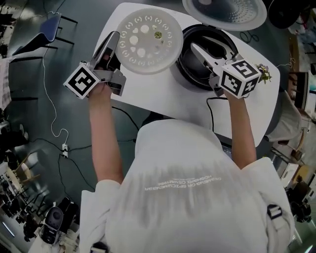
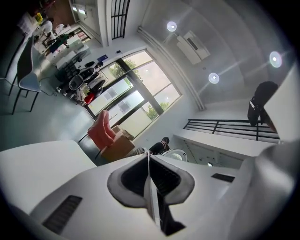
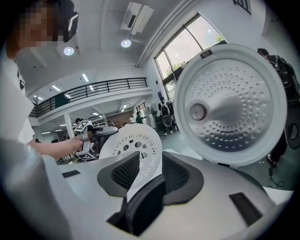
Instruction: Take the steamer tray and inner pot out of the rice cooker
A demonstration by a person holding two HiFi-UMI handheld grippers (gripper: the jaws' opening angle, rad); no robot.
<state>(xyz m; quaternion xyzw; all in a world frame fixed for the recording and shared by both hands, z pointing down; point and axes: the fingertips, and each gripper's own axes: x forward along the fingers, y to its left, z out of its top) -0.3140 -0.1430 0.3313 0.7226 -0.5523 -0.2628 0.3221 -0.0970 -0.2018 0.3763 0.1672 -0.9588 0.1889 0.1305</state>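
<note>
The round white steamer tray, pierced with holes, hangs over the table left of the rice cooker. My left gripper is shut on the tray's left rim. In the left gripper view the rim shows as a thin white edge pinched between the pads. The dark inner pot sits in the cooker. My right gripper reaches over the pot's near side, open. In the right gripper view the pot's dark rim lies between the spread jaws, and beyond them the tray is in sight.
The cooker's lid stands open at the back, its dimpled inner plate facing me. The cooker stands on a white table. A black cable runs off the table's near edge. A small plant sits at the right.
</note>
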